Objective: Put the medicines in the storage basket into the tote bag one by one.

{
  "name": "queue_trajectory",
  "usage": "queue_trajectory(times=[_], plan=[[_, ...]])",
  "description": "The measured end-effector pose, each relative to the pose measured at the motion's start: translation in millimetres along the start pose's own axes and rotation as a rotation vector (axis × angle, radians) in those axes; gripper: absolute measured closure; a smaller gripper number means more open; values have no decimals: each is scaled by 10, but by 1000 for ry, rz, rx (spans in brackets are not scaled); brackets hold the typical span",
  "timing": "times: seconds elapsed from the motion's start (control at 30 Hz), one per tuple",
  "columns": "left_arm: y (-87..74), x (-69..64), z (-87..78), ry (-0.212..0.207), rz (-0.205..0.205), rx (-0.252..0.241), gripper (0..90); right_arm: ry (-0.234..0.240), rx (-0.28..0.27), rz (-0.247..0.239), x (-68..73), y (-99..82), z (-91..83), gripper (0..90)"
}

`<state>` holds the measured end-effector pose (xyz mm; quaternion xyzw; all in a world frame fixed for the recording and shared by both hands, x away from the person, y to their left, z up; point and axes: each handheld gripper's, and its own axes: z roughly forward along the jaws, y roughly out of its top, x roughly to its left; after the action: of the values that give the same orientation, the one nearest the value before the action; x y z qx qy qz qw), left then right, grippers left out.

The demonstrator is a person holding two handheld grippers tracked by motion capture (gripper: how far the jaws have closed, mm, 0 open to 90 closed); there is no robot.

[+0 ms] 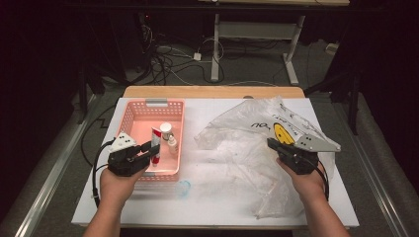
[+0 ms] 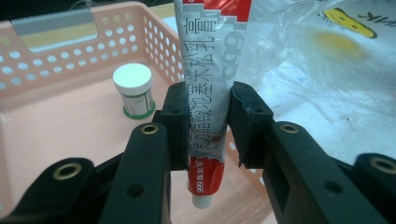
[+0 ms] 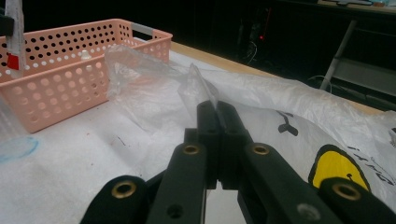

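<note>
Tube (image 2: 210,88) clamped in left hand-held gripper (image 1: 149,146) over basket (image 1: 129,112); right hand-held gripper (image 1: 273,144) at 3 o'clock pinching bag (image 1: 242,133). Bagging barely started, jar (image 2: 134,88) and bottle (image 1: 172,143) left.

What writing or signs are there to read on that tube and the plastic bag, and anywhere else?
"999": large grey digits on the tube clamped in the left gripper.
"999": small white print on the tube's red end, followed by characters too small to read.
A column of Chinese characters runs along the tube; I cannot read them reliably.
Plastic bag: a yellow smiley face and black lettering, too creased to read.
Small jar: label too blurred.
</note>
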<state>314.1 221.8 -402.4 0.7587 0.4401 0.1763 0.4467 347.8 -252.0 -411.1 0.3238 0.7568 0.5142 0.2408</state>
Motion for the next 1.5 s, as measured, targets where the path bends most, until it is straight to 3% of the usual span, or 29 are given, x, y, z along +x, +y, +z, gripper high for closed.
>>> queue_trajectory(times=[0.3, 0.63, 1.07, 1.5], plan=[[132, -174, -66, -52, 21, -47, 680, 2, -11, -3, 7, 10, -35, 900], [272, -392, -31, -123, 56, -79, 680, -2, -18, -2, 37, 8, -110, 900], [307, -652, 187, -210, 88, -58, 680, -11, -26, 2, 53, 2, -175, 900], [211, -925, 465, -266, 128, -4, 679, -8, -28, -3, 90, 17, -167, 900]])
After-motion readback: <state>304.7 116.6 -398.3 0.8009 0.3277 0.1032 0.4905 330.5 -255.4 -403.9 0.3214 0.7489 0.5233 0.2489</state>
